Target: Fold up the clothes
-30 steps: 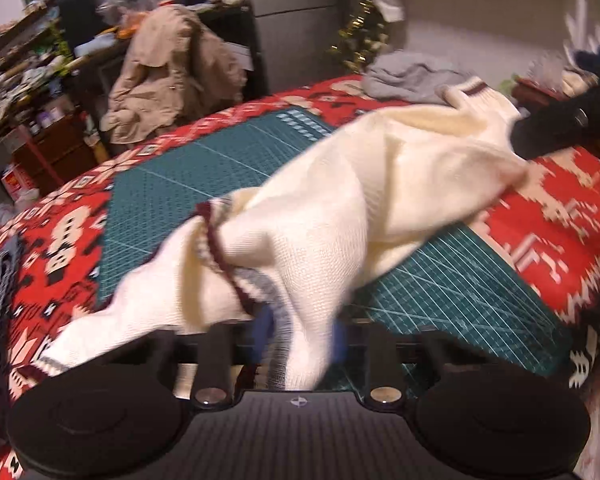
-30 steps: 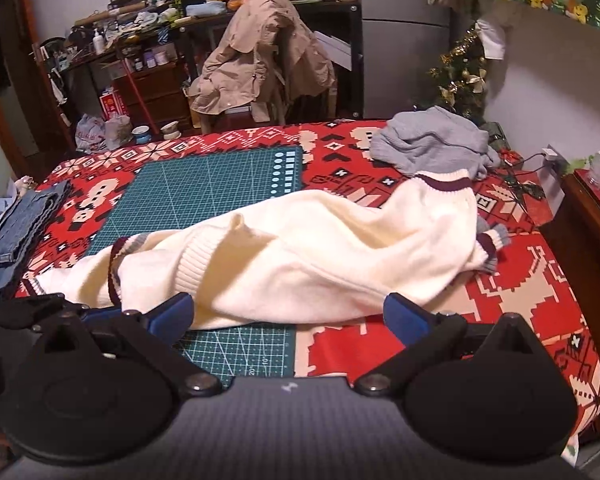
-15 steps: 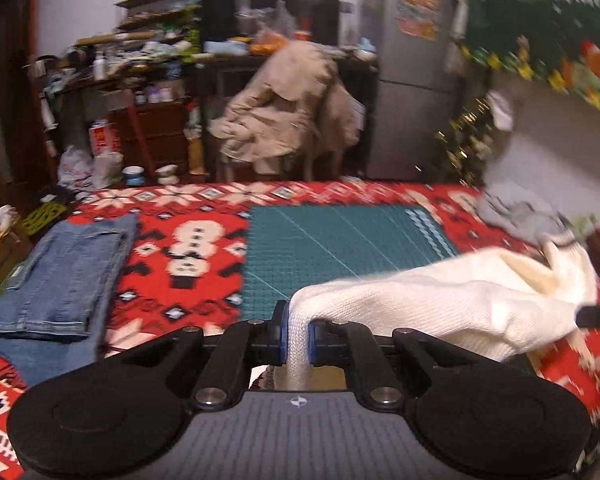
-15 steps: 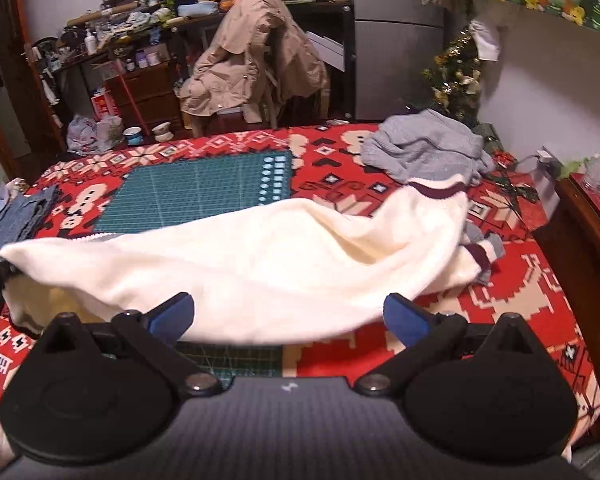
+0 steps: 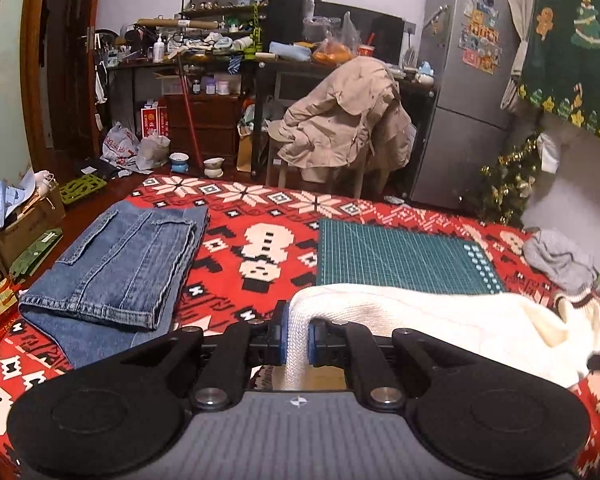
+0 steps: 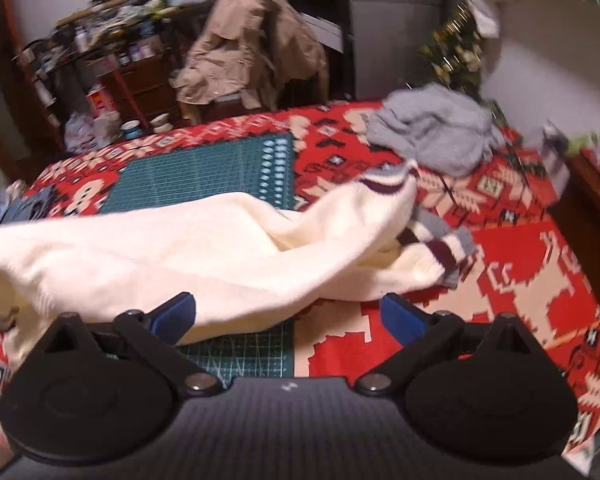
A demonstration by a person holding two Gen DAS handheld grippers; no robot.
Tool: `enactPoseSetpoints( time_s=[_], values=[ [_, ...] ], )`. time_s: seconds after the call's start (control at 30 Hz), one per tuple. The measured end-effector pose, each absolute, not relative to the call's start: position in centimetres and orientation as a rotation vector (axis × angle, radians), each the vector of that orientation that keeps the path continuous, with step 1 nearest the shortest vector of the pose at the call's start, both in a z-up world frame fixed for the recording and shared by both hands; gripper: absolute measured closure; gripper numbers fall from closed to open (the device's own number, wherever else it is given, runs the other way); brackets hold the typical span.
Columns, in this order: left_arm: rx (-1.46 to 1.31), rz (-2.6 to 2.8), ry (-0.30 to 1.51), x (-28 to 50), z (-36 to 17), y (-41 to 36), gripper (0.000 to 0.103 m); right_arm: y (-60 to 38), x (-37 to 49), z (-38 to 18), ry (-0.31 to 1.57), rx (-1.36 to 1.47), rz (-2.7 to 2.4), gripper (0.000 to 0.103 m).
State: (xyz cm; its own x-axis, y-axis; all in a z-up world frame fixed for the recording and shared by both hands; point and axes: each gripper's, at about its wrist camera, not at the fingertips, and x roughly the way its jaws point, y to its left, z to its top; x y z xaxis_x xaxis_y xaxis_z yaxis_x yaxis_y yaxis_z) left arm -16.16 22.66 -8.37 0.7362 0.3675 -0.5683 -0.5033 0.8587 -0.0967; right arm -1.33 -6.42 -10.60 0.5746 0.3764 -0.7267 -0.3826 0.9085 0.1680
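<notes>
Sweater (image 5: 440, 316) pinched tight in my left hand-held gripper (image 5: 298, 340), a fold of cream knit clamped between the blue pads, the rest stretching away to the right over the green cutting mat (image 5: 396, 256). My right hand-held gripper (image 6: 288, 314) hangs spread wide, gripping nothing, just behind the sweater's lower edge (view is blurred). Striped cuffs (image 6: 440, 248) trail on the red blanket (image 6: 520, 280). Folded jeans (image 5: 116, 264) lie left; grey garment (image 6: 436, 132) beyond.

cream knit sweater (image 5: 440, 316) | striped cuffs | stretched, lifted over green mat; right end blurred, possibly resting
</notes>
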Motion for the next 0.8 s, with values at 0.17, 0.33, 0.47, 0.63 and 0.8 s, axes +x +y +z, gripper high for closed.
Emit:
enactPoseSetpoints(
  time_s=[0.17,0.33,0.47,0.63,0.8],
  values=[
    [-0.274,0.474,0.597,-16.5,-9.0,22.9,0.094,-5.5,-0.5,-11.5,0.879,0.002,0.472,0.053],
    [-0.273,0.456,0.609,-16.7,-9.4,22.7,0.094,-4.4,-0.6,-12.1,0.905,-0.025,0.540,0.098],
    [-0.286,0.437,0.619,-16.2,-9.7,22.6,0.094,-3.5,-1.1,-12.4,0.935,-0.038,0.618,0.099],
    [-0.306,0.398,0.617,-15.8,-9.7,22.2,0.094,-1.3,-4.6,-12.2,0.999,-0.047,0.834,0.099],
    [-0.334,0.325,0.656,-15.8,-9.9,21.6,0.081,1.3,-6.1,-12.4,0.998,-0.104,0.882,0.097]
  ],
)
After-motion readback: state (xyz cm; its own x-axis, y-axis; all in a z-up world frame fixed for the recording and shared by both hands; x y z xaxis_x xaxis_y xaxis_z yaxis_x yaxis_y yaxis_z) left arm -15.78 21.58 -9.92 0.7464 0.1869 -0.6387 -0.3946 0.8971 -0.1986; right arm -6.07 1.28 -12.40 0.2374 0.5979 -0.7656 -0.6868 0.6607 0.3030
